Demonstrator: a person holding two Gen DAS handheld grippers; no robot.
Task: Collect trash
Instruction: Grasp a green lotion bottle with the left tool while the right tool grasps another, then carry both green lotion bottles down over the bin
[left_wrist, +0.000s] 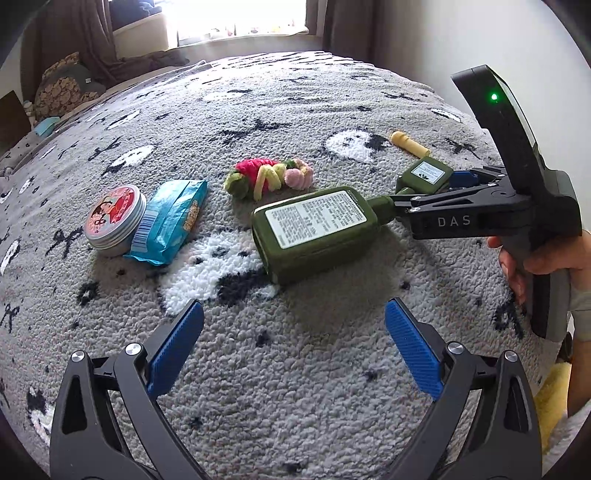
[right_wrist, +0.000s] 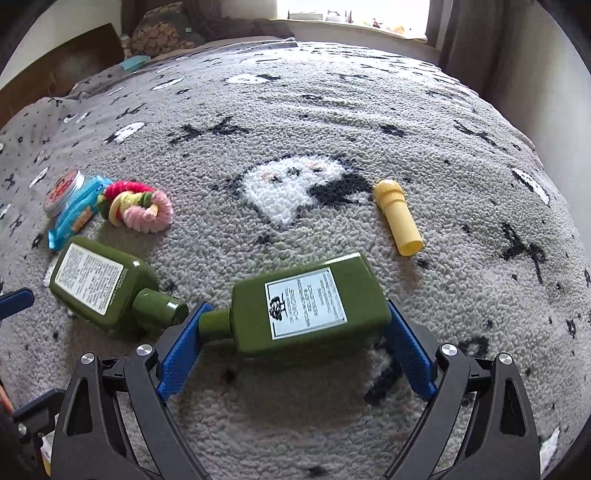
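The right tongs (right_wrist: 295, 343) pinch one green bottle (right_wrist: 310, 306) lengthwise, cap to base, just off the bed (right_wrist: 332, 122), likely to carry it off as trash, while the left tongs (left_wrist: 293, 343) hover spread before the second bottle (left_wrist: 314, 232), apparently next.

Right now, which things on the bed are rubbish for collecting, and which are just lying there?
Probably trash: green plastic bottle gripped by the right tool; second green plastic bottle lying flat; crinkled blue foil wrapper; yellow plastic tube.
Probably just lying about: round metal tin with red lid; fuzzy pink-and-yellow twisted toy; grey patterned blanket.
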